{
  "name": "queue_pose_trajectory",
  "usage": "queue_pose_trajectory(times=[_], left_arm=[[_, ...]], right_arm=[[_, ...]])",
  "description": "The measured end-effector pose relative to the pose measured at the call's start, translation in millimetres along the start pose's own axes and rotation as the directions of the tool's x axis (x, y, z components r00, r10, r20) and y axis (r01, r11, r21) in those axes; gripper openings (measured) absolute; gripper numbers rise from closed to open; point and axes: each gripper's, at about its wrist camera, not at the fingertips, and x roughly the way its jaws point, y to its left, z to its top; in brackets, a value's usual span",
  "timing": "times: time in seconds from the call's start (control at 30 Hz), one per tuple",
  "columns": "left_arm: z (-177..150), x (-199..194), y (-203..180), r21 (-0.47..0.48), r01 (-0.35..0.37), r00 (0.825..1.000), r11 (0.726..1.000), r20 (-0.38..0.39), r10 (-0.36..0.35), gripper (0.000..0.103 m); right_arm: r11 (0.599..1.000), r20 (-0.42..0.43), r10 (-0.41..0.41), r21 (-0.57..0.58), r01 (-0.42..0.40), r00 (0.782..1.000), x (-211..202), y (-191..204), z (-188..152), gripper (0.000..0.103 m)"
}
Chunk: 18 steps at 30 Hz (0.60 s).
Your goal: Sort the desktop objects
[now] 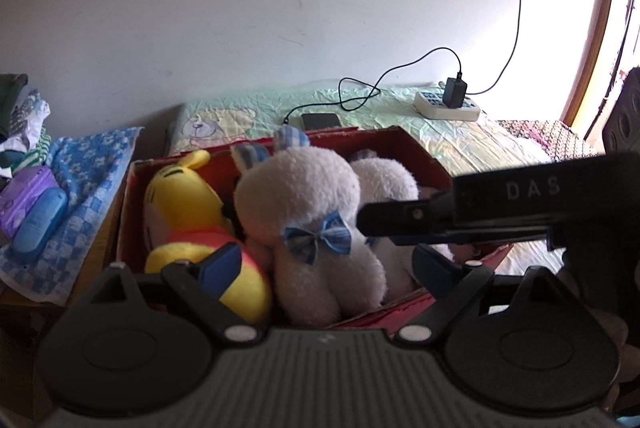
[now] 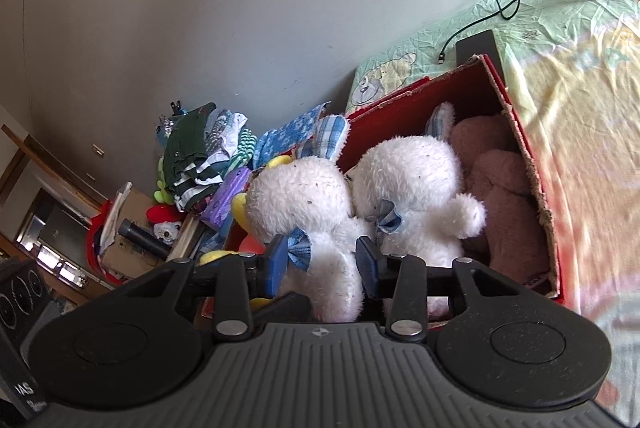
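An open red cardboard box (image 2: 516, 96) sits on the bed with the pale green printed sheet (image 2: 568, 40), and it already holds a yellow plush bear in an orange shirt (image 1: 192, 224), a brown plush toy (image 2: 504, 196) at its far end, and two fluffy white plush rabbits with blue checked bows. The right gripper (image 2: 322, 262) has its fingers narrowed on the body of the nearer white rabbit (image 2: 304, 204), just beside the second white rabbit (image 2: 416, 184). The left gripper (image 1: 320, 260) hovers over the box with its fingers wide, holding nothing. The step looks like seating this rabbit: lower it upright into the gap beside the yellow bear, press lightly, then release without dragging its bow or neighbours.
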Motion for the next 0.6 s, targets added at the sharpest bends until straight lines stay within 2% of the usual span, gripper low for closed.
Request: queue_pose_trajectory(times=[0.3,0.4,0.6], left_arm=[[9.3,4.3,-6.4,-0.021,-0.041,0.999,0.999,0.004,0.042,0.1],[13.4,9.9,-13.4,-0.042,-0.063,0.998,0.997,-0.021,0.062,0.101],[19.0,19.6,-40.6,-0.08,-0.126,0.99,0.989,-0.079,0.12,0.102]], right_arm=[[0.996,0.084,-0.089,0.0,0.09,0.992,-30.2,-3.2,-0.9,0.043],[0.987,0.111,-0.162,0.004,0.163,0.98,-40.9,-9.3,1.6,0.044],[0.968,0.148,-0.244,-0.021,0.25,0.958,-60.3,-23.5,8.7,0.043]])
